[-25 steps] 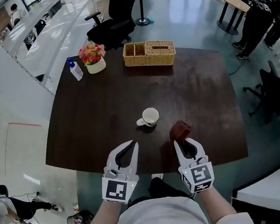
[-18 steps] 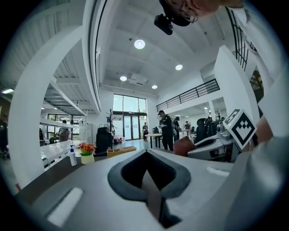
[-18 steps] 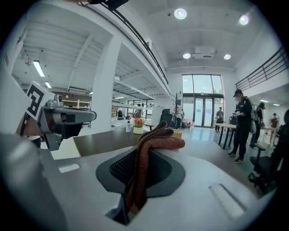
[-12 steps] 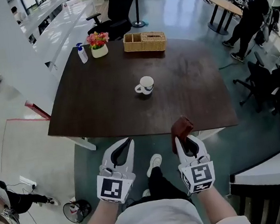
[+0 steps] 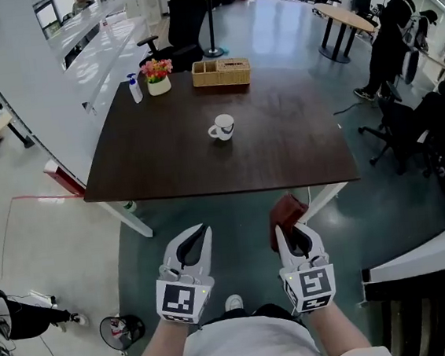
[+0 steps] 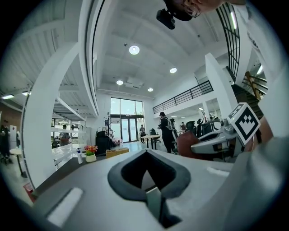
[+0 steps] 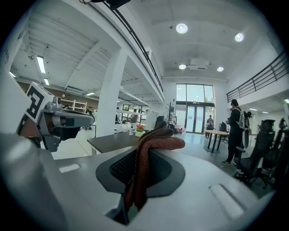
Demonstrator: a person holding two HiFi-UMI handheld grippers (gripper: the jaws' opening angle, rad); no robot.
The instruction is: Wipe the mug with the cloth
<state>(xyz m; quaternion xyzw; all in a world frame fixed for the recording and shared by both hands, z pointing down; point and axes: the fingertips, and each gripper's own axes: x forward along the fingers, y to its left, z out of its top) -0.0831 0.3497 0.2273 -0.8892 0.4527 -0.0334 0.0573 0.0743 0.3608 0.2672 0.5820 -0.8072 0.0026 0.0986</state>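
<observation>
Clamping cloth [image 5: 287,209], right gripper [image 5: 295,229] hovers short of table [image 5: 282,147]

Rust-red cloth [image 7: 149,149] against the pale grey jaws of the right gripper [image 5: 290,233]; both it and the left gripper [image 5: 203,234] bear black-and-white square markers. The mug [image 5: 222,127] is white, the counter [image 5: 166,167] dark brown, the wicker basket [image 5: 221,72] tan, the flowers [image 5: 156,66] pink and red, the floor [image 5: 241,246] grey-green.
</observation>
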